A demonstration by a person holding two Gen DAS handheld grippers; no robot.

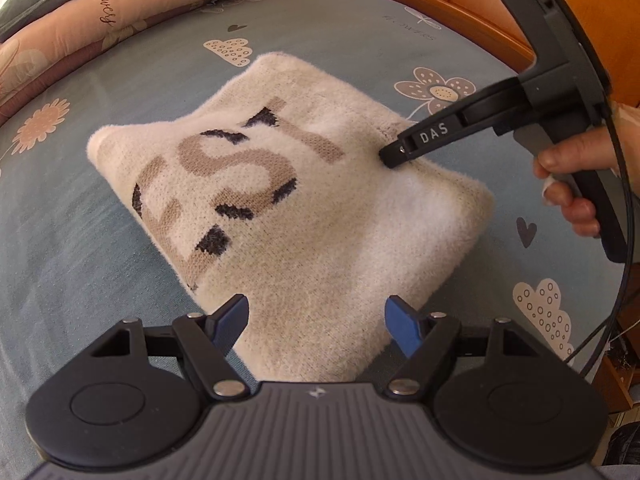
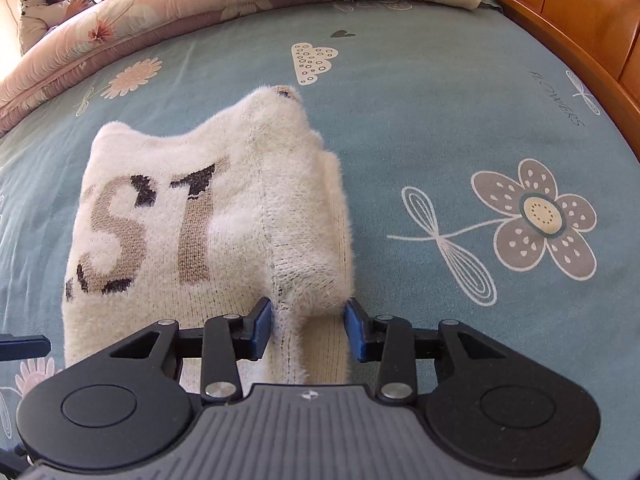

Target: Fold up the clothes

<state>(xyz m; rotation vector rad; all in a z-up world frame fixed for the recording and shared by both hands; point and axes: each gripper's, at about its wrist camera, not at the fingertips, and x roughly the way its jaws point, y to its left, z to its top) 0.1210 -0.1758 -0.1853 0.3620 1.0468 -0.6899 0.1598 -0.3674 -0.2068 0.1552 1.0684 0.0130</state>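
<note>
On one bed point(image 2: 420, 128) with a floral sheet we count one folded cream sweater point(image 1: 280, 208). Our right hand-held gripper point(image 2: 308, 330) pinches its raised edge fold; our left hand-held gripper point(image 1: 316, 328) hangs released at the near edge.

Folded cream sweater point(image 1: 288, 200) on blue bedsheet point(image 1: 80, 272), left hand-held gripper point(image 1: 316, 320) open above it
</note>
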